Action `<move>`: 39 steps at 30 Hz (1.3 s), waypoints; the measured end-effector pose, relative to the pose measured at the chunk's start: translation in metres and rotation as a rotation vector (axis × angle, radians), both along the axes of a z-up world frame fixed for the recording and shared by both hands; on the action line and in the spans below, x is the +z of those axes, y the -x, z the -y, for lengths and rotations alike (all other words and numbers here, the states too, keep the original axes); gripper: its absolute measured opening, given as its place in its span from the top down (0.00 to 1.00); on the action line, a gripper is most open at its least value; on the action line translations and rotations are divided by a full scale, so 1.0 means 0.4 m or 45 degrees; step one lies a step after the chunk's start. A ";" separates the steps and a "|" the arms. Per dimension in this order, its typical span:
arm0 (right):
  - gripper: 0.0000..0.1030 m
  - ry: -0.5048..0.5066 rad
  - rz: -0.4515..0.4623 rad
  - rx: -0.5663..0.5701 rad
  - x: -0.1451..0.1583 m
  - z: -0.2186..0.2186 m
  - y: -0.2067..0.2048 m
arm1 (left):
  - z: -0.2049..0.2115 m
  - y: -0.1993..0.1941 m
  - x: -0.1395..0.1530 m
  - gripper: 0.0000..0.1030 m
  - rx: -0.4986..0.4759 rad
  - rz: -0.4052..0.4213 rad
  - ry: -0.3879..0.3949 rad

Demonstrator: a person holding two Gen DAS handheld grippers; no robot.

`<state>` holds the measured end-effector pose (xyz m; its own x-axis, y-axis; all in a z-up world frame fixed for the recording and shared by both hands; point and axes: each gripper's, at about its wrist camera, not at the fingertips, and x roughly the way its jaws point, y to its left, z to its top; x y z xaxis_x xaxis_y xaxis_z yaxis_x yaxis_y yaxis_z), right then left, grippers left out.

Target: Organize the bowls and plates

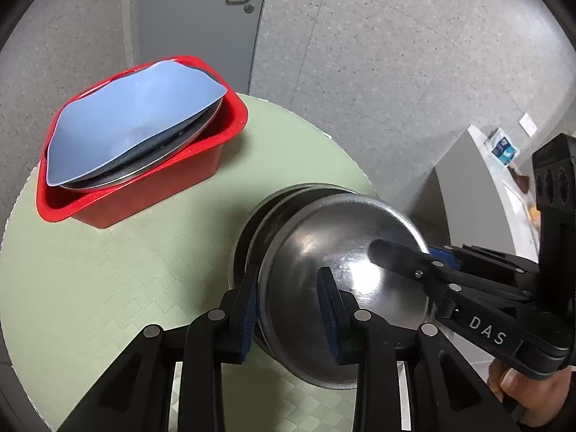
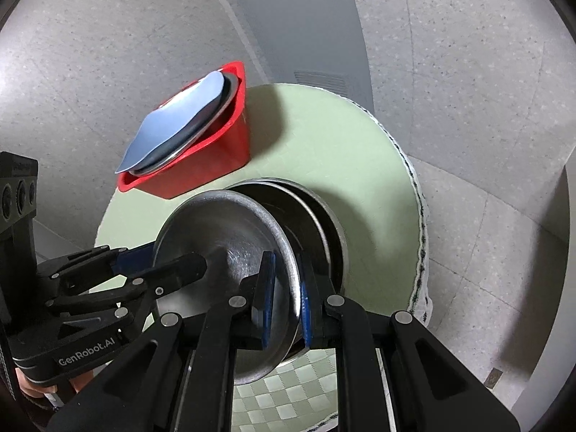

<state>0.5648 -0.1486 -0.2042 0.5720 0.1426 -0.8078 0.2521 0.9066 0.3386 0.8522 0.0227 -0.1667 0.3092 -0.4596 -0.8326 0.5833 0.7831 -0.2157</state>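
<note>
A steel bowl (image 1: 324, 252) (image 2: 223, 237) is held tilted above a stack of steel plates (image 1: 259, 212) (image 2: 313, 208) on the round green table. My left gripper (image 1: 289, 288) is shut on the bowl's left rim, one finger inside, one outside. My right gripper (image 2: 288, 288) is shut on the opposite rim; it shows in the left wrist view (image 1: 399, 255). The left gripper shows in the right wrist view (image 2: 169, 270). A red tub (image 1: 144, 194) (image 2: 223, 158) holds steel plates under a blue mat (image 1: 133, 118) (image 2: 172, 122).
The round green table (image 1: 108, 270) (image 2: 360, 165) has its edge close on all sides, with grey floor beyond. A grey door (image 1: 201, 18) stands behind. A white counter (image 1: 504, 180) is at the right.
</note>
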 end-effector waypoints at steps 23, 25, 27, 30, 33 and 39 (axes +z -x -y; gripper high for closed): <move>0.59 0.101 0.077 0.026 0.027 -0.017 -0.007 | -0.026 0.079 -0.023 0.54 0.112 0.092 0.056; 0.59 0.102 0.096 0.023 0.037 -0.013 -0.002 | -0.035 0.088 -0.022 0.50 0.125 0.095 0.070; 0.57 0.100 0.115 0.020 0.048 -0.011 0.003 | -0.048 0.101 -0.016 0.42 0.151 0.115 0.087; 0.52 0.108 0.151 -0.003 0.068 -0.006 0.017 | -0.072 0.121 -0.013 0.30 0.189 0.143 0.114; 0.40 0.122 0.171 -0.047 0.082 0.007 0.035 | -0.093 0.139 -0.021 0.20 0.227 0.150 0.131; 0.38 0.079 0.131 -0.109 0.046 0.038 0.060 | -0.117 0.171 -0.069 0.14 0.266 0.110 0.132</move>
<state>0.5407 -0.1637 -0.1860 0.6604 0.0414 -0.7498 0.2964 0.9031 0.3109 0.7838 0.0696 -0.1943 0.4744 -0.4600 -0.7506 0.4305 0.8649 -0.2579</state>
